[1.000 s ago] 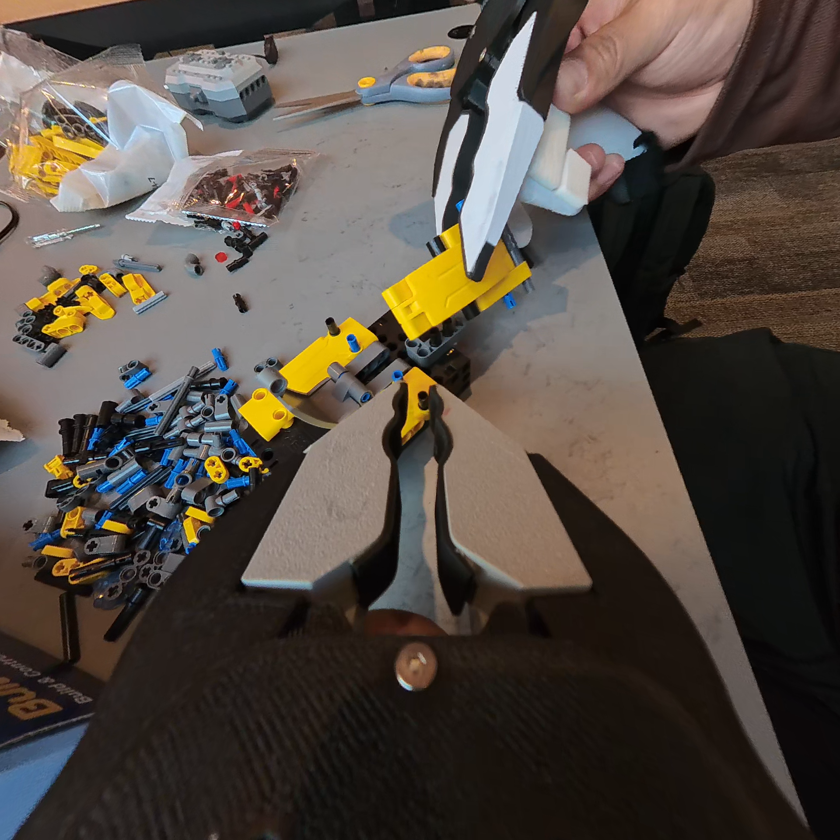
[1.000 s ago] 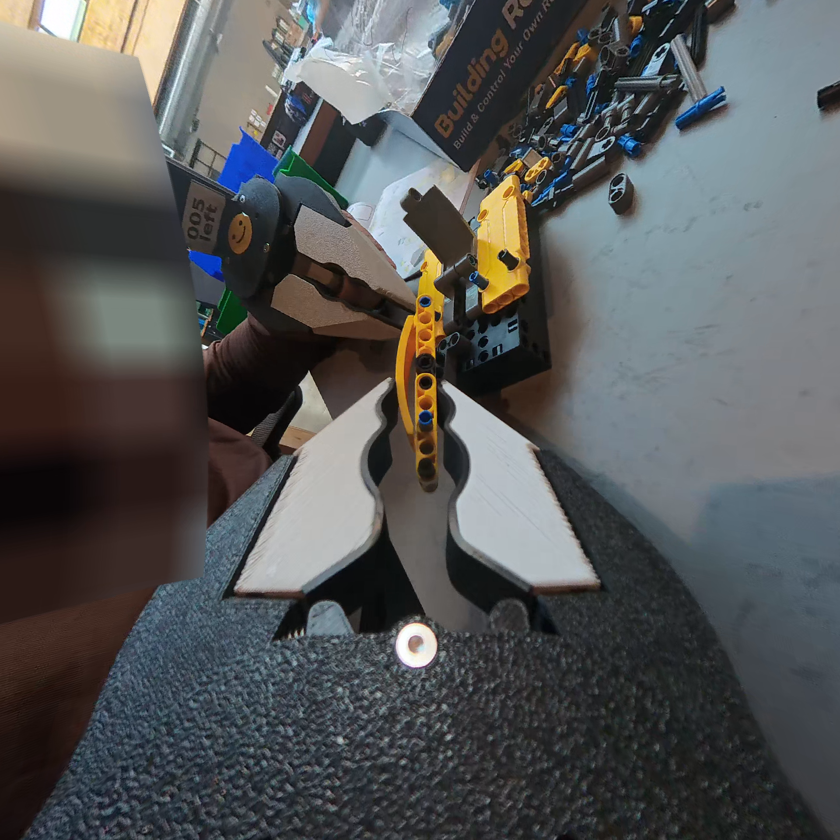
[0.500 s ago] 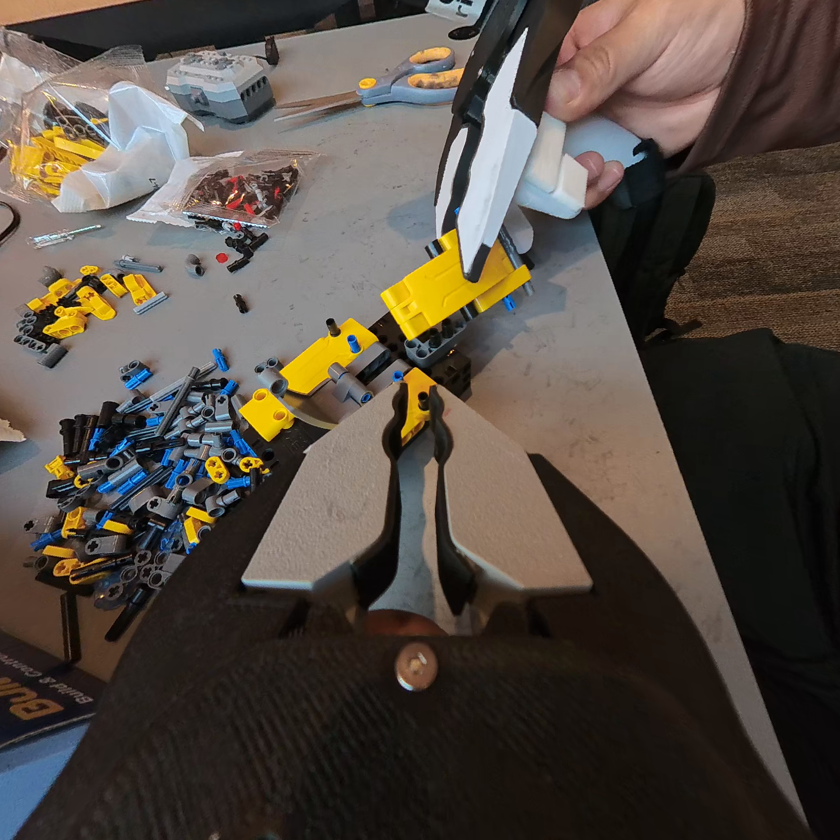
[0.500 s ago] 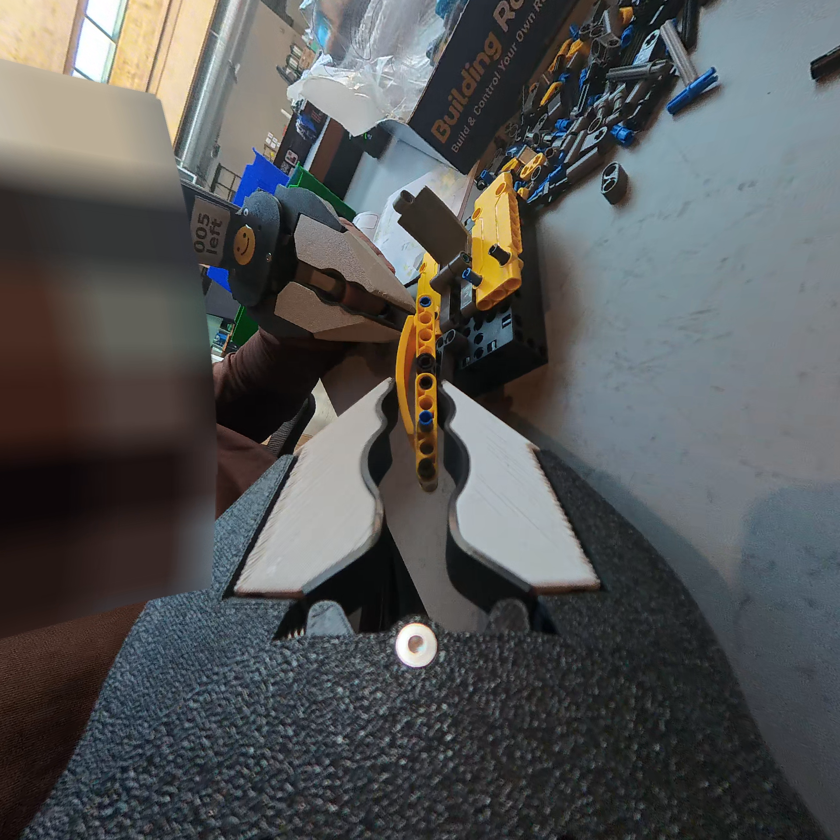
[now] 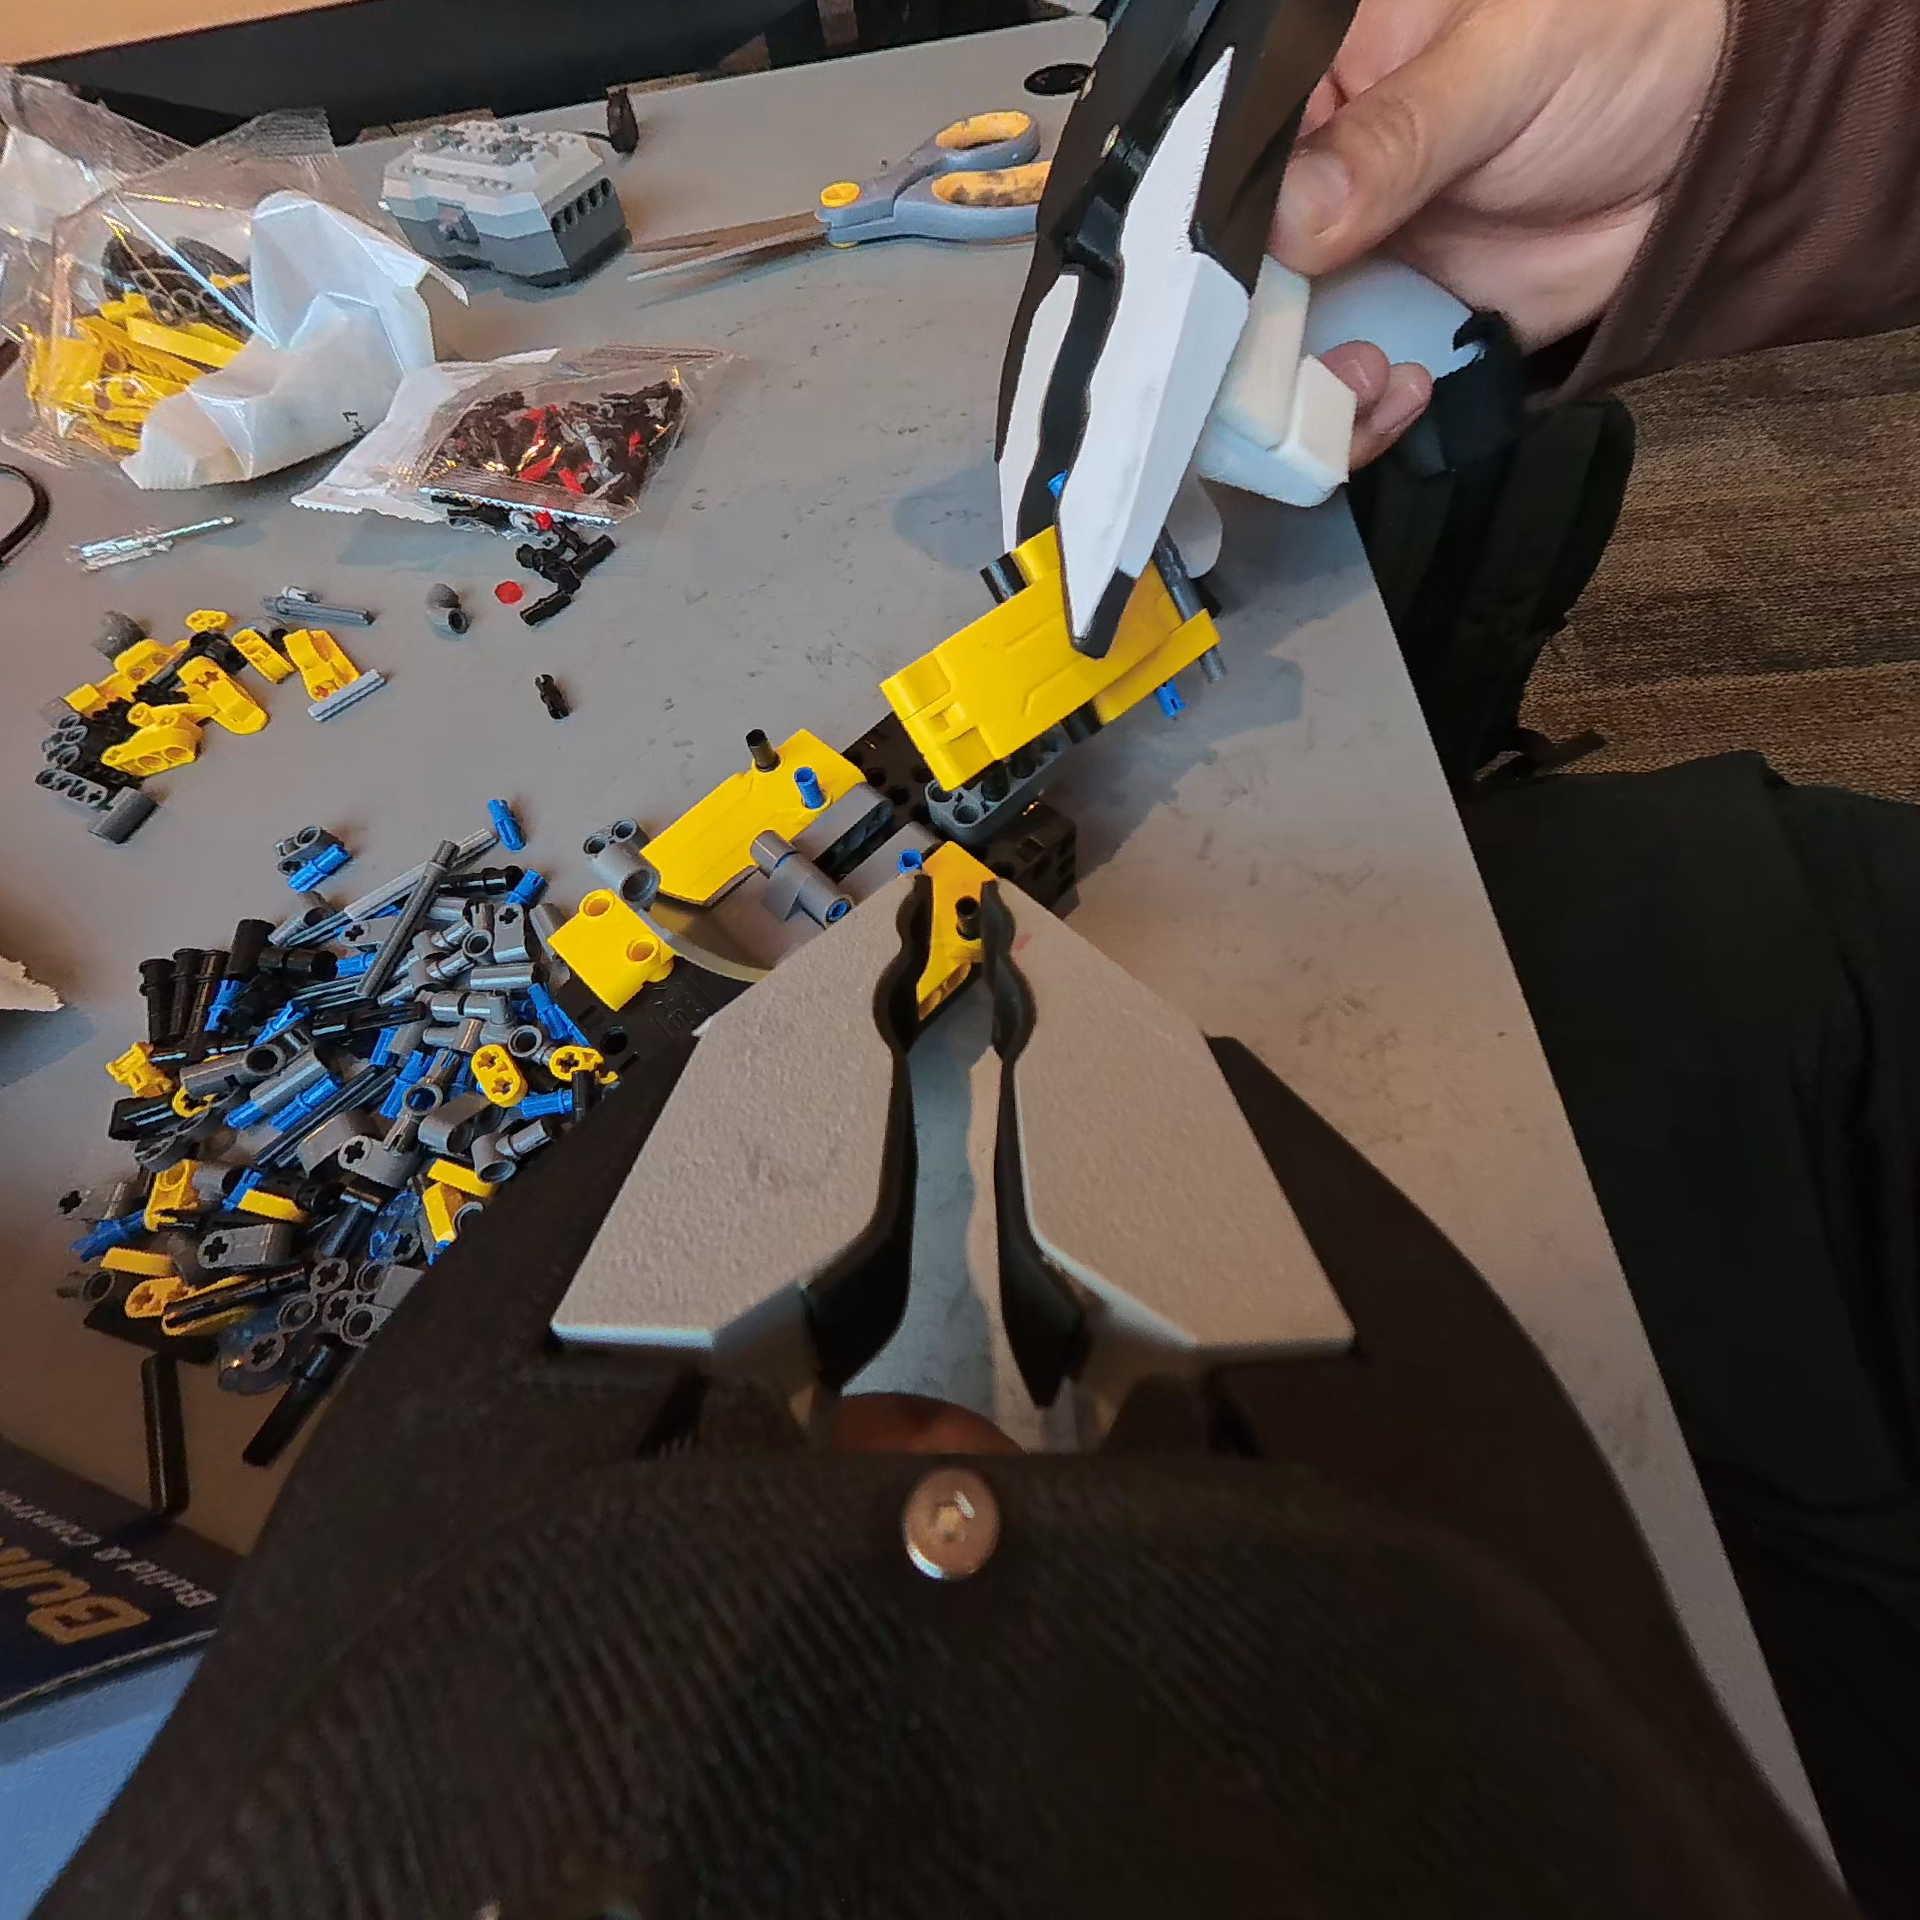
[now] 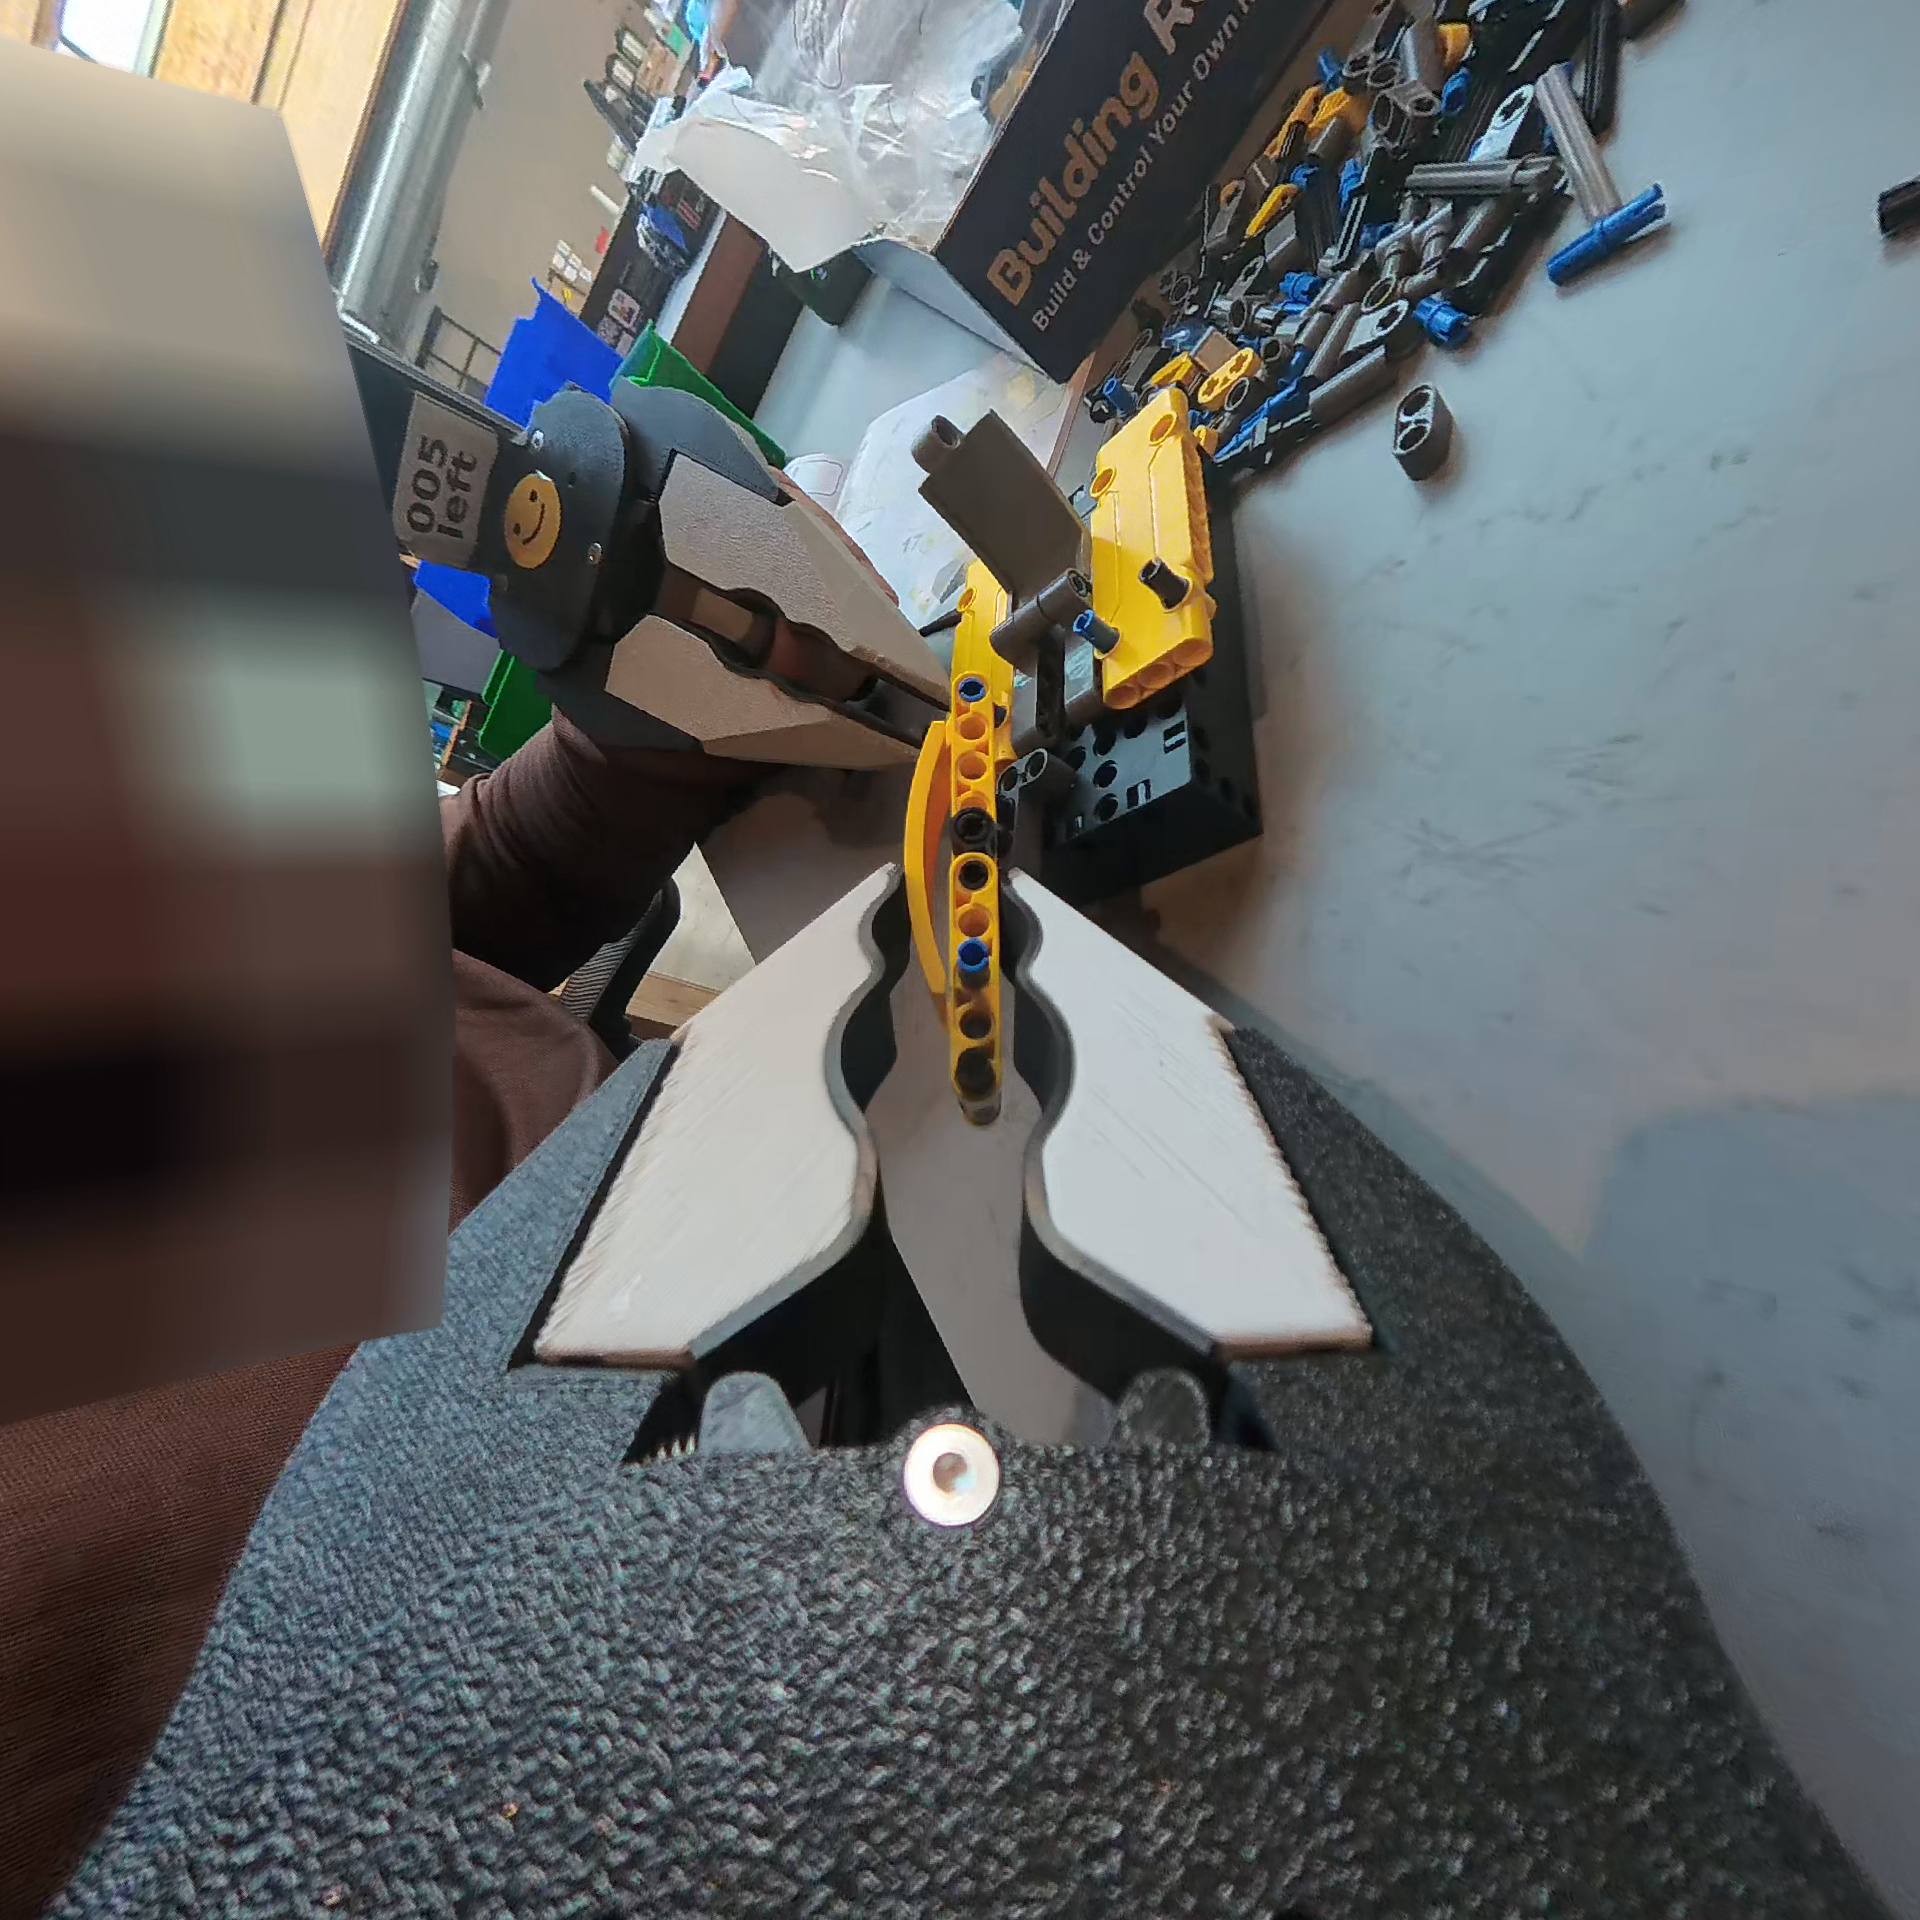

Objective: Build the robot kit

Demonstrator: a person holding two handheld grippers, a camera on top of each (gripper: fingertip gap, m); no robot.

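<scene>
Yellow-and-black plastic brick model [image 5: 966, 758] on our grey table [image 5: 1247, 935]; left gripper [image 5: 951, 925] pinches its near yellow piece; right gripper [image 6: 956, 935] clamps its holed yellow beam [image 6: 975, 894].

Both claws clamped, tips converging.
Left claw [image 5: 951, 935] pinched level; right claw [image 6: 961, 935] angles down opposite, hand [image 5: 1455, 177] gripping its handle.

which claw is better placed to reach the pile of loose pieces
Left, probably: the pile of loose pieces lies just beside the left claw, while the right claw sits farther off near the table corner. Both are shut on the yellow and black model.
</scene>
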